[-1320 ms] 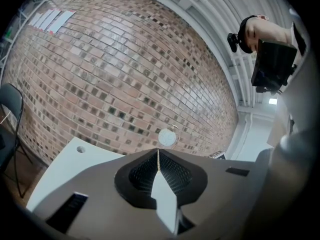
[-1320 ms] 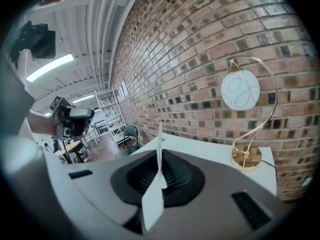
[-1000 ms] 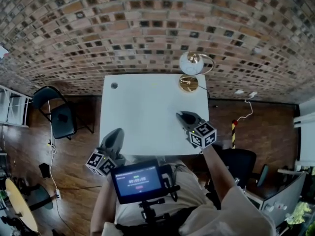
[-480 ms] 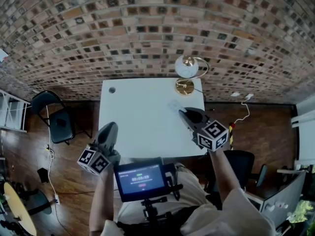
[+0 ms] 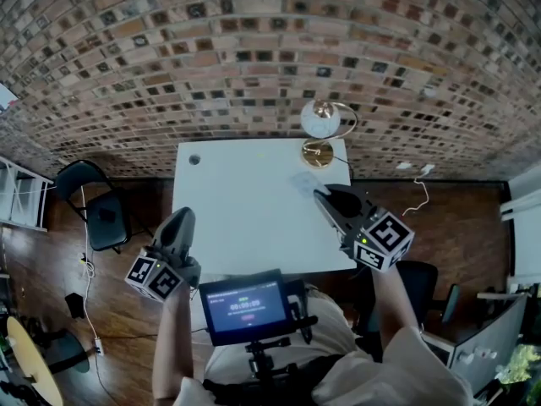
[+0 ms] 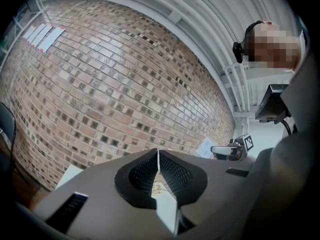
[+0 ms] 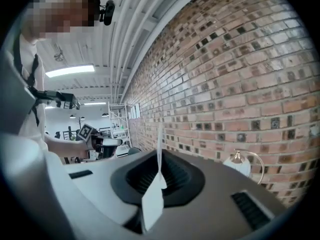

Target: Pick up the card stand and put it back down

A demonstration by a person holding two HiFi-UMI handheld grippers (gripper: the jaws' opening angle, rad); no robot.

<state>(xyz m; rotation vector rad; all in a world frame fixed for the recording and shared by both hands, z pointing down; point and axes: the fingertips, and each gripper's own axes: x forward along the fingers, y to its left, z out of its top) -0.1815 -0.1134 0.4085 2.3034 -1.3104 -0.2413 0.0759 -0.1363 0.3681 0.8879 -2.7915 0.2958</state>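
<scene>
I am looking steeply down from the head camera. A brick wall (image 5: 254, 49) fills the top half of the picture, with dark wooden floor (image 5: 127, 311) below it. A white table (image 5: 245, 210) stands against the wall, and a black chair (image 5: 97, 205) sits on the floor to its left. The person's arms reach in from the bottom edge, on either side of a small lit screen (image 5: 247, 307).

The left gripper (image 5: 182, 216) hangs off the table's near left corner and points towards the wall. In the left gripper view its jaws are pressed together at the tips with nothing between them.

The right gripper (image 5: 319, 194) is over the right side of the table. A lamp (image 5: 321, 129) with a white globe and a brass base stands at the far right corner, just beyond it.

The card stand (image 5: 304, 182), a clear thin sheet, sticks out from the tips of the right gripper, near the lamp's base. In the right gripper view the jaws are closed on it and it shows edge-on as a pale upright strip. The left gripper view shows it held in the air against the bricks.

A small dark round spot (image 5: 195, 160) marks the table's far left corner.
</scene>
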